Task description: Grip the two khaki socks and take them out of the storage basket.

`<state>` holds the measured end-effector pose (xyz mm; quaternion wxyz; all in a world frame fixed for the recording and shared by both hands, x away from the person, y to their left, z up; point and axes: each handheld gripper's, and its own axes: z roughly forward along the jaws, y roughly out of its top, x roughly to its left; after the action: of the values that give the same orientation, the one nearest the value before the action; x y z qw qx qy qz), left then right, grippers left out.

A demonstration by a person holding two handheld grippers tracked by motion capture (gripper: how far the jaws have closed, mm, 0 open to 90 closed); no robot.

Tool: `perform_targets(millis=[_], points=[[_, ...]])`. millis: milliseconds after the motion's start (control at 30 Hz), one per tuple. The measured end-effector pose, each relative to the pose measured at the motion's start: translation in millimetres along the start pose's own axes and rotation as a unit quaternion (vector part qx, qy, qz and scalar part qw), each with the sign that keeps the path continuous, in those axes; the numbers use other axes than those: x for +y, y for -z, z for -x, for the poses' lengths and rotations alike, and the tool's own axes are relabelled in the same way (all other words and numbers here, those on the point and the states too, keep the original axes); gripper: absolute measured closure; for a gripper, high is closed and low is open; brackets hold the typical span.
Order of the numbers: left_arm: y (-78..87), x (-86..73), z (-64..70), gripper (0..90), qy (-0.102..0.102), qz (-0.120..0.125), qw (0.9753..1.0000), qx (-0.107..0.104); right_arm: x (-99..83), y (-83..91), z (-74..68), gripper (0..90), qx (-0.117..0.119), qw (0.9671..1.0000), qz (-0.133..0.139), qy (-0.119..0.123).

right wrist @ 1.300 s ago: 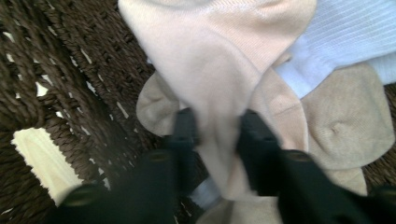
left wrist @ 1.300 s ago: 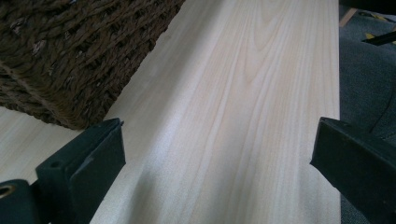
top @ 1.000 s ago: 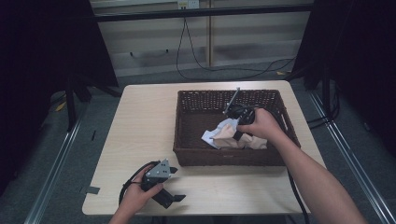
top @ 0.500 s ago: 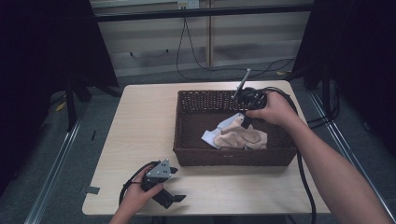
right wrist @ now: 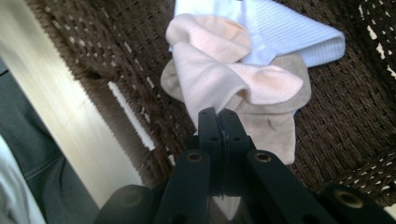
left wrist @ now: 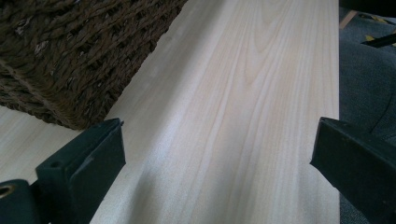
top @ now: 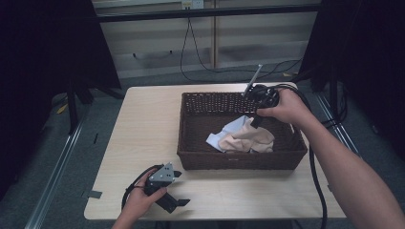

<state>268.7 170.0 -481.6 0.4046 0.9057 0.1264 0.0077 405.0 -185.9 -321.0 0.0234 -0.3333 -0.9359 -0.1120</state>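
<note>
Over the last second your right claw [top: 258,114] has lifted from low among the cloths toward the back right corner of the wicker basket [top: 191,138], and the peach cloth [top: 248,139] has been drawn up with it, so the pick looks made and what remains is to carry the piece out over the rim. In the right gripper view that claw [right wrist: 219,116] is closed right down, jaws pressed together on a fold of the peach cloth [right wrist: 219,79], which trails away toward the top of the frame (how deep the bite goes I can't tell). The white ribbed cloth [right wrist: 289,35] lies under it on the basket floor, touching it and likely to drag along. Your left claw [top: 173,200] has stayed at the lower left of the high view, resting on the tabletop [top: 143,129]; its jaws stand wide apart [left wrist: 215,154] with nothing between them, the basket's corner [left wrist: 70,51] just beside one jaw.
</note>
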Motion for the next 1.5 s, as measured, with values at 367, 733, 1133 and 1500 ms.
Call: perform_targets(millis=[367, 733, 1133, 1500], points=[[-0.4, -0.1, 0.6, 2.4, 0.0, 0.005, 1.0, -0.002, -5.6, 29.5, -11.6, 90.0, 0.011, 0.9997, 0.013, 0.015], [-0.4, 0.4, 1.4, 2.4, -0.001, 0.002, 1.0, -0.001, -14.4, 53.7, -27.6, 90.0, 0.013, 0.9989, 0.022, 0.039], [-0.2, 0.7, 2.1, 2.4, -0.002, 0.003, 1.0, -0.001, -27.0, 67.9, -55.1, 90.0, 0.017, 0.9966, 0.028, 0.076], [-2.6, 1.4, 2.6, 2.4, -0.005, -0.003, 1.0, -0.003, -39.9, 67.8, -79.3, 90.0, 0.04, 0.9924, 0.038, 0.11]])
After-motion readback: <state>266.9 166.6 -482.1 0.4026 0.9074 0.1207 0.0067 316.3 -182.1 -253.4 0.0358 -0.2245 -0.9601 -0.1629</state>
